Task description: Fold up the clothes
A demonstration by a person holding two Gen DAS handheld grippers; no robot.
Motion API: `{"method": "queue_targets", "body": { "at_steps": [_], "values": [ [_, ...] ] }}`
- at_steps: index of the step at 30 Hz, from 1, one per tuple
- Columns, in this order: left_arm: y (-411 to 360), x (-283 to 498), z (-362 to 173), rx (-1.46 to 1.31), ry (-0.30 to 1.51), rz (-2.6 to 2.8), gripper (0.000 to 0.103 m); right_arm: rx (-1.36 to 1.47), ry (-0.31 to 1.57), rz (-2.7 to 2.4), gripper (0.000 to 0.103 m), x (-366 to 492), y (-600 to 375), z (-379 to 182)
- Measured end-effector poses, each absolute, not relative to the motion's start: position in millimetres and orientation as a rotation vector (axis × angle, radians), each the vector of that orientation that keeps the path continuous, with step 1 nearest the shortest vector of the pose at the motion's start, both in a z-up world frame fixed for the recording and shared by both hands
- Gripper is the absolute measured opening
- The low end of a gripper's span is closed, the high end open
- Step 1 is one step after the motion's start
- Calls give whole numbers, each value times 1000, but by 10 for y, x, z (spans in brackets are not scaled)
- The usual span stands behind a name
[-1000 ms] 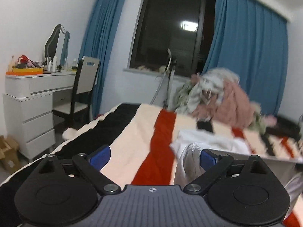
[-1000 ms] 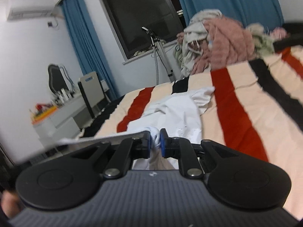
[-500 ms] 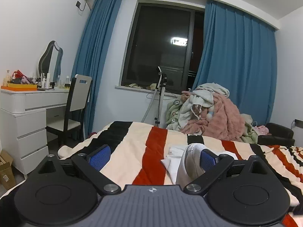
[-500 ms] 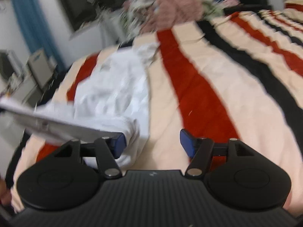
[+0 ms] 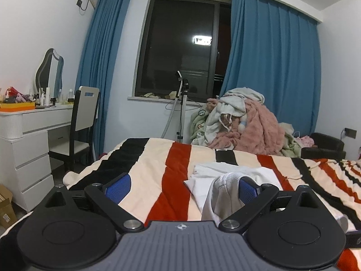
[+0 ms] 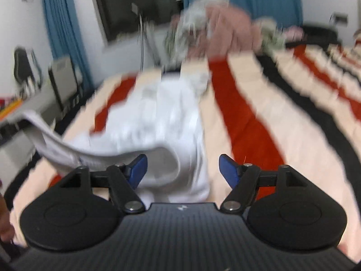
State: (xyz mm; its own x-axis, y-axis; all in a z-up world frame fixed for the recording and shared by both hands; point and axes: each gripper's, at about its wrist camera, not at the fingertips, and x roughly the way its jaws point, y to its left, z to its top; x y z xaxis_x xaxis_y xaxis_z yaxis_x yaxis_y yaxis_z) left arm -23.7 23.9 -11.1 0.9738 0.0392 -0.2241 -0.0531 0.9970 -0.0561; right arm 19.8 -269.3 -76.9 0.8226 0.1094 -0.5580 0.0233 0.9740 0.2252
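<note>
- White garment [image 5: 227,178] lies on the striped blanket [image 5: 158,158], a ribbed edge draped over the left gripper's [image 5: 181,186] right pad; its fingers are spread wide, pinching nothing.
- Right gripper [image 6: 183,167] is spread wide too, a fold lying loosely across its left finger (blurred view).
- Risk: the cloth could snag on a pad and drag the fold askew.
- Beyond: clothes pile [image 5: 243,124], blue curtains [image 5: 273,67], dark window [image 5: 182,45].

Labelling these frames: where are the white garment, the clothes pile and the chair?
white garment [image 5: 234,174], left wrist view, flat body.
clothes pile [image 5: 259,126], left wrist view, pink fleece.
chair [image 5: 86,108], left wrist view, backrest.
</note>
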Motion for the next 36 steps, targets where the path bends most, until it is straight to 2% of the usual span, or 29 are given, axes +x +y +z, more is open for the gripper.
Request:
{"method": "queue_targets", "body": {
  "at_steps": [2, 7, 15, 22, 28, 30, 36],
  "values": [
    [236, -204, -145, -41, 245, 60, 98, 237, 597, -50, 72, 199, -2745, -788],
    [197, -42, -263, 1, 335, 44, 98, 296, 422, -189, 72, 14, -2944, -620],
    [96, 129, -502, 91, 483, -16, 98, 149, 227, -179, 72, -127, -2764, -436],
    [261, 280, -624, 48, 576, 77, 98, 100, 199, -278, 72, -81, -2810, -500],
    [413, 66, -449, -62, 445, 110, 99, 155, 504, -288, 72, 310, -2937, -869],
    [385, -51, -386, -76, 398, 102, 99, 219, 532, -286, 72, 306, -3011, -896],
    [325, -274, 104, -151, 268, 116, 99, 205, 287, -313, 72, -45, -2976, -289]
  ]
}}
